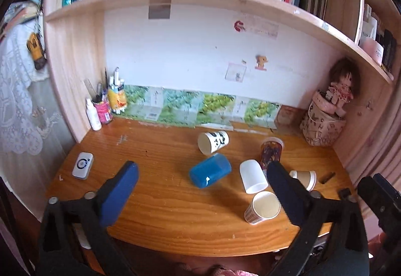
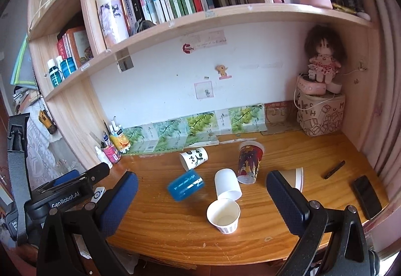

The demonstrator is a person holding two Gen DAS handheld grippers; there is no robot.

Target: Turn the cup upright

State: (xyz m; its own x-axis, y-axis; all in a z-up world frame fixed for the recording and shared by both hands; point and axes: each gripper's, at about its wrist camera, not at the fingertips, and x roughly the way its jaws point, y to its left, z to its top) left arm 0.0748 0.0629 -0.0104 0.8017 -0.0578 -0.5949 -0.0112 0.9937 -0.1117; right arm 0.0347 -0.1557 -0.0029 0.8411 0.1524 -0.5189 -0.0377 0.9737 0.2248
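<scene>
Several cups are on the wooden desk point(image 1: 160, 211). A blue cup point(image 1: 210, 173) point(image 2: 186, 184) lies on its side. A white cup with black drawings point(image 1: 213, 142) point(image 2: 193, 157) lies on its side behind it. A plain white cup point(image 1: 253, 176) point(image 2: 227, 184) stands upside down. A checked paper cup point(image 1: 262, 207) point(image 2: 223, 215) stands upright. A brown cup point(image 1: 303, 178) point(image 2: 297, 177) lies on its side, partly hidden by a finger. A red patterned cup point(image 1: 271, 152) point(image 2: 250, 162) stands upright. My left gripper point(image 1: 201, 198) and right gripper point(image 2: 201, 203) are open and empty above the desk's front edge.
A white remote point(image 1: 83, 168) lies front left. Pen holders and bottles point(image 1: 102, 105) stand at the back left. A patterned box with a doll point(image 2: 320, 113) fills the back right corner. A black phone point(image 2: 367, 196) and a dark stick point(image 2: 334, 169) lie at the right.
</scene>
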